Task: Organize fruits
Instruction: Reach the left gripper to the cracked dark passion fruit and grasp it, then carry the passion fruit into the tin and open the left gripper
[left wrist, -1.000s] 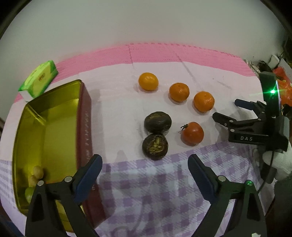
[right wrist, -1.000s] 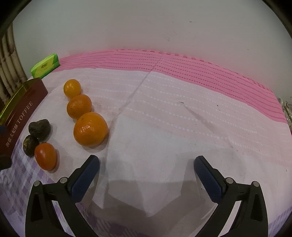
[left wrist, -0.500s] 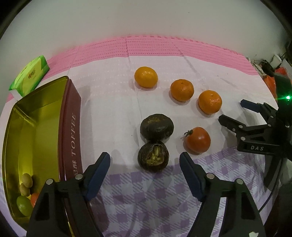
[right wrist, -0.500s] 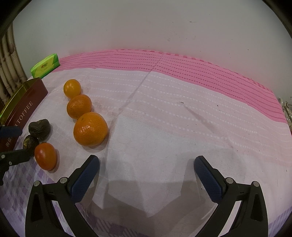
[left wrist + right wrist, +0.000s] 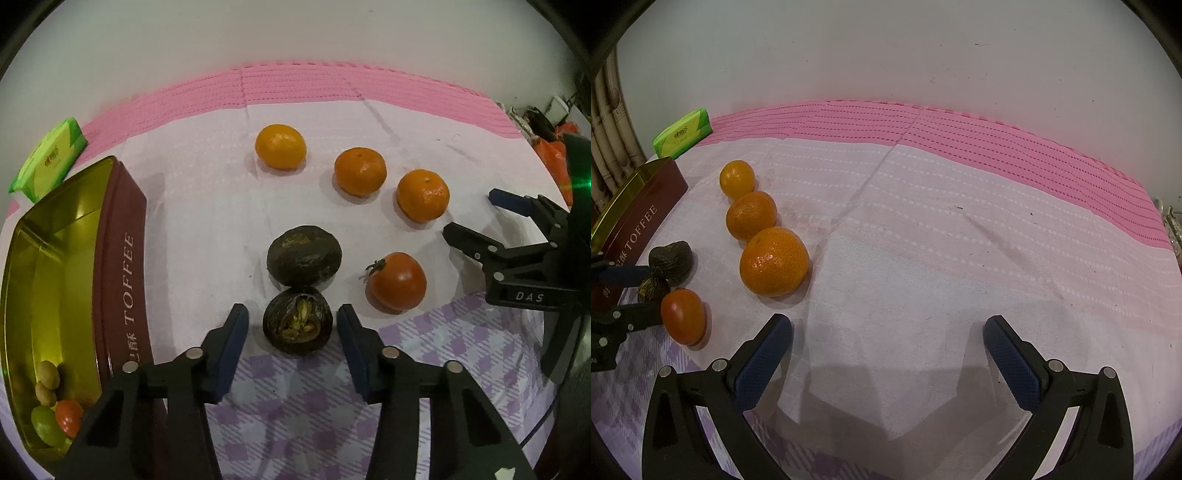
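In the left wrist view my left gripper (image 5: 291, 325) is open, its fingers on either side of a cracked dark passion fruit (image 5: 297, 325) without touching it. A second dark passion fruit (image 5: 304, 255) lies just behind. A red tomato (image 5: 397, 285) sits to the right, and three oranges (image 5: 360, 171) form a row beyond. The gold toffee tin (image 5: 122, 258) stands at left with small fruits (image 5: 55, 410) in its near corner. My right gripper (image 5: 886, 347) is open and empty over bare cloth; it also shows in the left wrist view (image 5: 476, 218).
A green tissue pack (image 5: 48, 158) lies at the far left by the wall. The pink and white cloth (image 5: 960, 240) stretches wide to the right of the fruits. Clutter sits off the table's right edge (image 5: 546, 125).
My left gripper has moved forward and lower to straddle the cracked passion fruit, and its jaws have narrowed. The right gripper has not moved.
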